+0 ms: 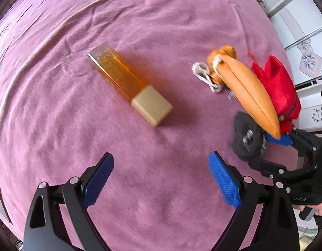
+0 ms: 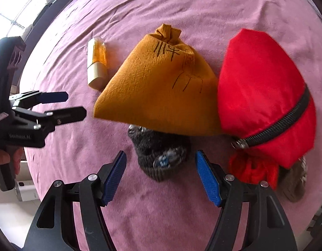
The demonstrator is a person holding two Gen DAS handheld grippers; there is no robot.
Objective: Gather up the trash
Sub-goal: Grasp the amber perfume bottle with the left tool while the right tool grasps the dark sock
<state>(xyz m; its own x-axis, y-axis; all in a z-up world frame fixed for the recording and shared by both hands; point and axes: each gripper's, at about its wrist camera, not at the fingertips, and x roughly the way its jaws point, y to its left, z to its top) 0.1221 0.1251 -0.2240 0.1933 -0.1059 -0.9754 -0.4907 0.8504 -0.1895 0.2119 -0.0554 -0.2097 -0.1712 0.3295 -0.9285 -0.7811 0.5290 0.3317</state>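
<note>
Trash on my purple-covered surface (image 1: 161, 31) — amber bottle (image 1: 127, 83) lying flat, orange pouch (image 2: 161, 90) touching red pouch (image 2: 263, 96), dark wad (image 2: 161, 152) beneath. Left tongs (image 1: 161, 179) and right tongs (image 2: 161, 177) — both spread, empty.

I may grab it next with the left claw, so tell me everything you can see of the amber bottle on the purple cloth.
The amber bottle is a long square-sided container of clear, plastic-looking material tinted orange, with a blocky cream cap. The cap is on. It lies flat on its side on the purple cloth, cap end toward the open left claw, which is not touching it. In the right wrist view it lies beside the orange pouch; contact there is unclear.
</note>
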